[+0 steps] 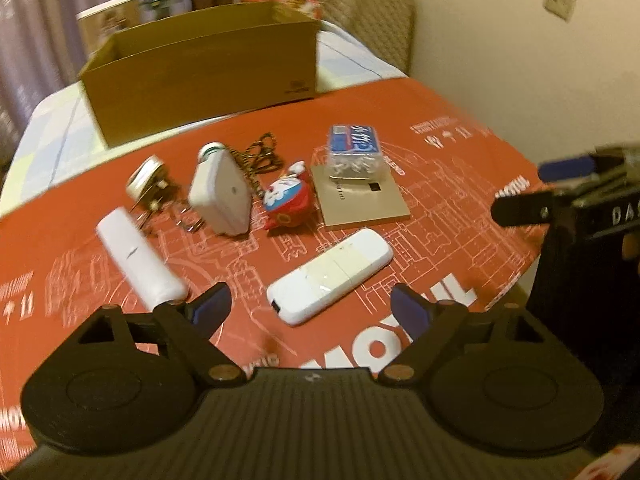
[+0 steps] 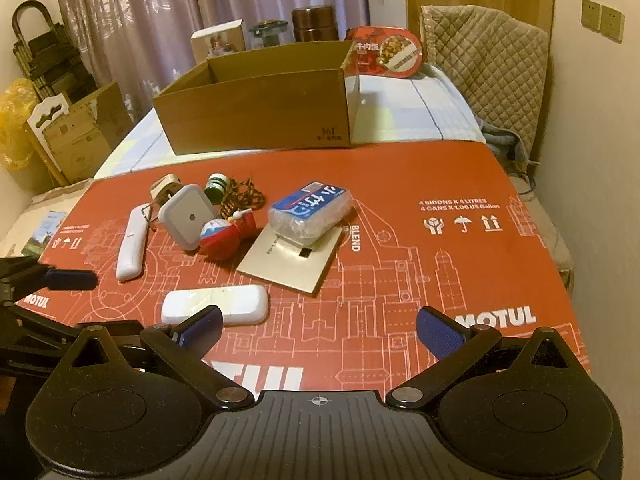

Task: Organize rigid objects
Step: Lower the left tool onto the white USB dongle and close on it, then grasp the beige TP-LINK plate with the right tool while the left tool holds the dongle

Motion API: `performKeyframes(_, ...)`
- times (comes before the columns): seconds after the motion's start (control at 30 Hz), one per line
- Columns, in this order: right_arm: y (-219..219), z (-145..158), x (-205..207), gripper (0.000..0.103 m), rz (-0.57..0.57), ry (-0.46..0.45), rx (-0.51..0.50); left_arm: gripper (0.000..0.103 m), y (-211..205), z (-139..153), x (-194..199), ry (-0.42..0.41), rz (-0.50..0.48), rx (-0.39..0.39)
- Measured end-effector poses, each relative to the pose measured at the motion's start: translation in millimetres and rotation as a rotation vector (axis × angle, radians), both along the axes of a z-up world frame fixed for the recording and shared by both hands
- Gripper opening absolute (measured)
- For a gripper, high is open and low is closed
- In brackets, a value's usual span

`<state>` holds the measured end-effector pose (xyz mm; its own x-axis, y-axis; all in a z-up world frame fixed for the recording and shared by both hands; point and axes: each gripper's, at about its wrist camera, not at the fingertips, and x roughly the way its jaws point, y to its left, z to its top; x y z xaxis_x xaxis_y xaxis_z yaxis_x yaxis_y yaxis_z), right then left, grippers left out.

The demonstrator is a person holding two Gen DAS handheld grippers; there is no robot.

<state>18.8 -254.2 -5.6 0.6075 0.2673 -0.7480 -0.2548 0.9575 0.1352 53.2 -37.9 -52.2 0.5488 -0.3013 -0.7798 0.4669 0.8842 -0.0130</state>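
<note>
Small objects lie on a red printed cardboard sheet [image 2: 400, 240]. A flat white dongle [image 1: 330, 276] [image 2: 216, 304] lies just ahead of my left gripper [image 1: 310, 306], which is open with nothing pressed by its pads. A slim white stick [image 1: 140, 256] lies to its left. Farther back are a white square adapter [image 1: 220, 196], a red and blue toy [image 1: 286, 202], and a blue tissue packet [image 1: 354, 156] resting on a gold flat card [image 1: 364, 200]. My right gripper [image 2: 320, 328] hangs open over the sheet's near edge, holding nothing.
An open brown cardboard box [image 2: 256, 116] stands behind the sheet on a light checked cloth. A metal clip-like piece [image 2: 166, 188], a green-capped bottle [image 2: 216, 188] and a braided cord [image 2: 244, 196] lie by the adapter. A quilted chair back [image 2: 480, 60] and a wall are at the right.
</note>
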Motion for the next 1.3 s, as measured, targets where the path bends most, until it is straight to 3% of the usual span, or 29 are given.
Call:
performKeyframes(0.33,5,-26,27,0.1,0.009,0.039,0.014,0.065,-23,-37,33,0.009,-0.261,0.074)
performKeyframes(0.43,8,-33,34,0.1,0.014,0.046,0.01,0.053,-25,-48,42,0.034,-0.292,0.089)
performKeyframes(0.63,10,-45,42,0.1,0.008,0.07,0.01,0.047,-25,-60,52,0.058,-0.305,0.067)
performKeyframes(0.83,11,-53,46,0.1,0.002,0.084,0.007,0.036,-17,-57,46,0.102,-0.163,0.028)
performKeyframes(1.1,22,-59,53,0.1,0.018,0.077,0.013,0.035,17,-56,30,0.129,0.172,-0.044)
performKeyframes(1.3,40,-68,69,0.1,0.031,0.054,0.005,0.035,29,-56,41,0.118,0.339,-0.067)
